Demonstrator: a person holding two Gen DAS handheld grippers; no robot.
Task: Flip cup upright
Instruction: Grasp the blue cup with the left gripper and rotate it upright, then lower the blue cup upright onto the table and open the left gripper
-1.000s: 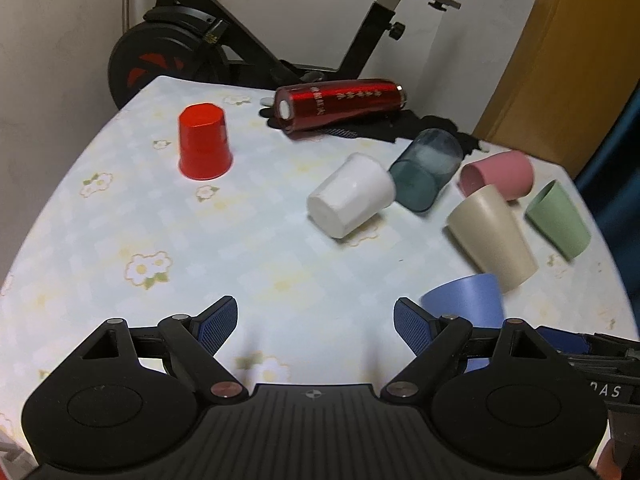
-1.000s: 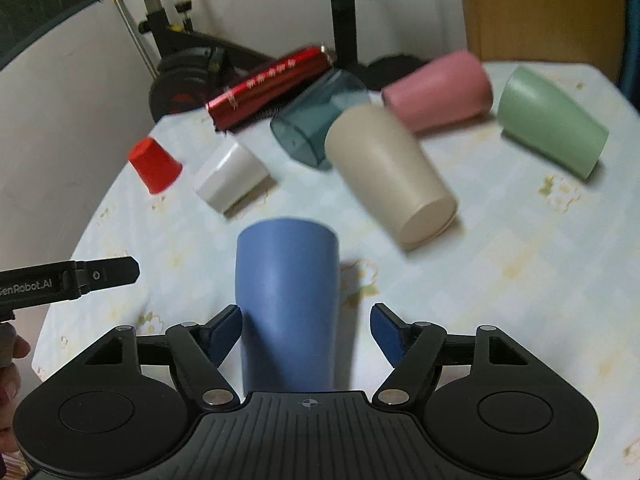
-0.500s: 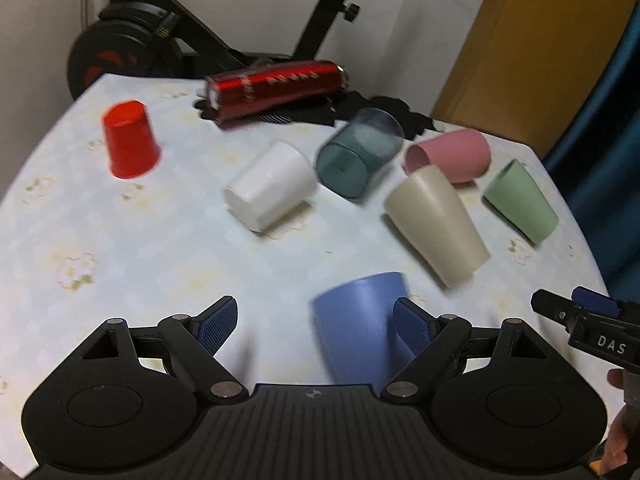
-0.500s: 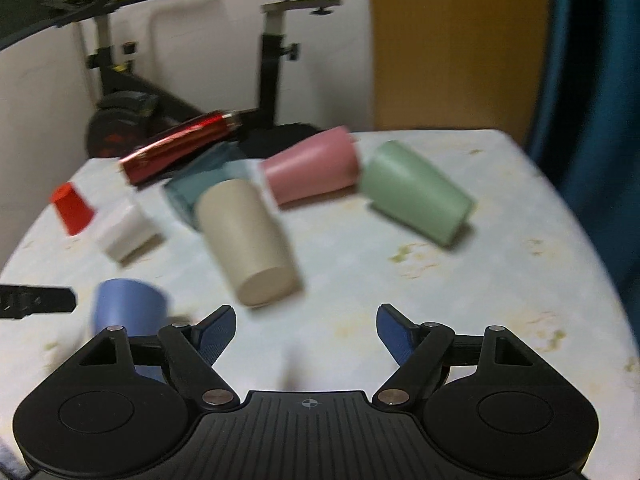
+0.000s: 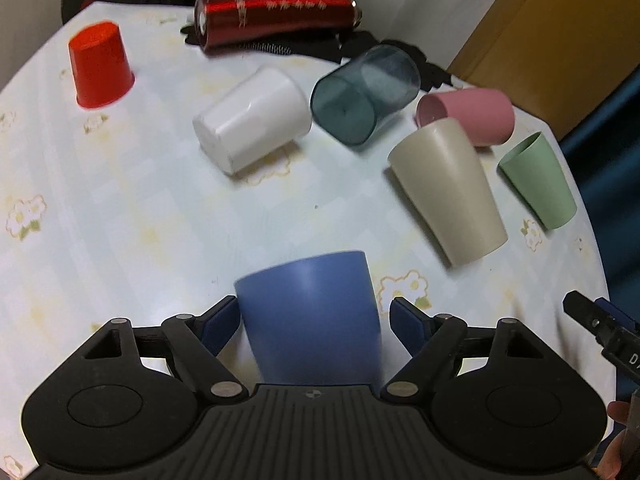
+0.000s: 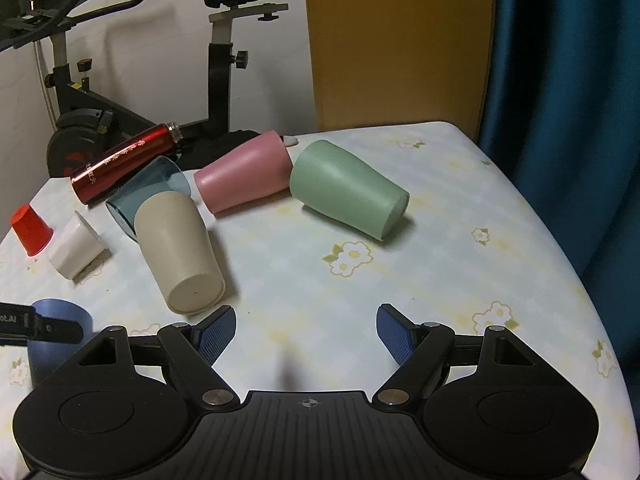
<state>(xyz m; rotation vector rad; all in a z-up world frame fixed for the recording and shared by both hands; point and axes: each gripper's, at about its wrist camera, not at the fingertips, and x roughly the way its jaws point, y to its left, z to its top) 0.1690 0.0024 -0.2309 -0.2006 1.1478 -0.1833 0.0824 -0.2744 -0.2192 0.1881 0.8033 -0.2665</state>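
Observation:
A blue cup (image 5: 310, 316) stands upside down on the table between the open fingers of my left gripper (image 5: 312, 320); the left pad is at its side, the right pad stands a little apart. It also shows at the left edge of the right wrist view (image 6: 60, 334), partly behind the left gripper. My right gripper (image 6: 306, 334) is open and empty over bare tablecloth. A beige cup (image 5: 448, 188), a green cup (image 5: 538, 180), a pink cup (image 5: 468, 114), a dark clear cup (image 5: 364, 94) and a white cup (image 5: 252, 120) lie on their sides.
A red cup (image 5: 100, 66) stands upside down at the far left. A red metal bottle (image 5: 276, 18) lies at the table's back edge on black cloth. An exercise bike (image 6: 216, 60) stands behind the table. A blue curtain (image 6: 560, 80) hangs on the right.
My left gripper has swung right and closed in until the blue cup sits between its fingers. My right gripper has drawn away from the blue cup, to the right.

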